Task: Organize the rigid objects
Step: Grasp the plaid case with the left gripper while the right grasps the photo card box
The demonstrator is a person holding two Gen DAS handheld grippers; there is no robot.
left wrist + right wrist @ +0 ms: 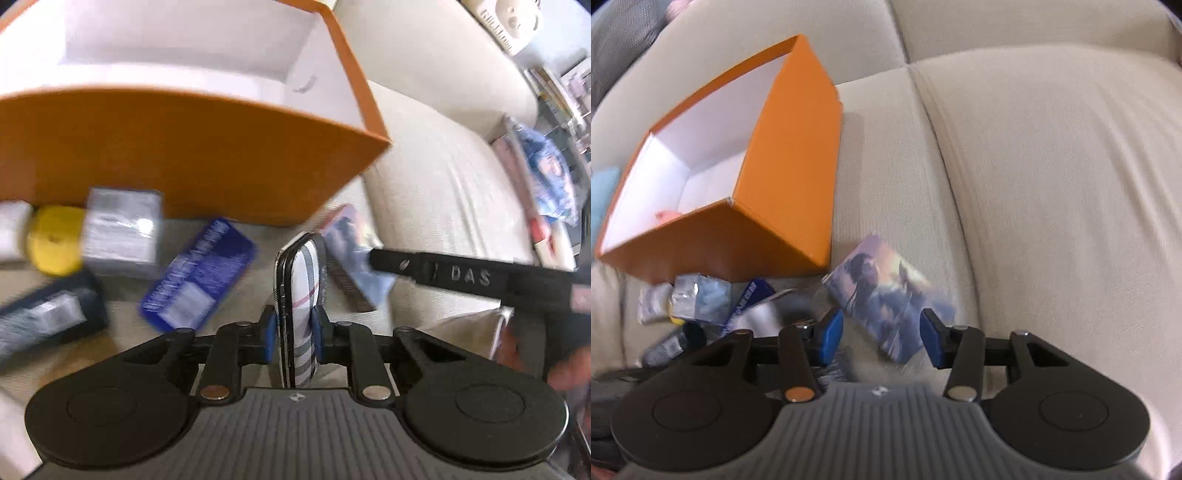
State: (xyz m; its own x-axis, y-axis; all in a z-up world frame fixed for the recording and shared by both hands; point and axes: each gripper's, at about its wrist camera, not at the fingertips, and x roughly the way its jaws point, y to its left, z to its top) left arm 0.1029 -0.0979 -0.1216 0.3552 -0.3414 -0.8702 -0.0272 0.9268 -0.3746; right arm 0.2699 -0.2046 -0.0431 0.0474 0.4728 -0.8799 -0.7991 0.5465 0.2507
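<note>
My left gripper (295, 325) is shut on a flat plaid case with a black rim (301, 273), held upright above the sofa seat. Behind it stands an orange box with a white inside (184, 158). At its foot lie a yellow round thing (55, 240), a grey box (122, 229), a blue box (199, 273) and a black box (48, 317). My right gripper (882, 339) is open over a picture-printed box (886, 291), its pads clear of it. Something small and pink (666, 216) lies inside the orange box (783, 177).
Cream sofa cushions (1052, 184) stretch to the right of the orange box. In the left wrist view a black finger (461, 275) of the other gripper reaches in from the right. A blue bag (550, 177) and cluttered shelves lie beyond the sofa's end.
</note>
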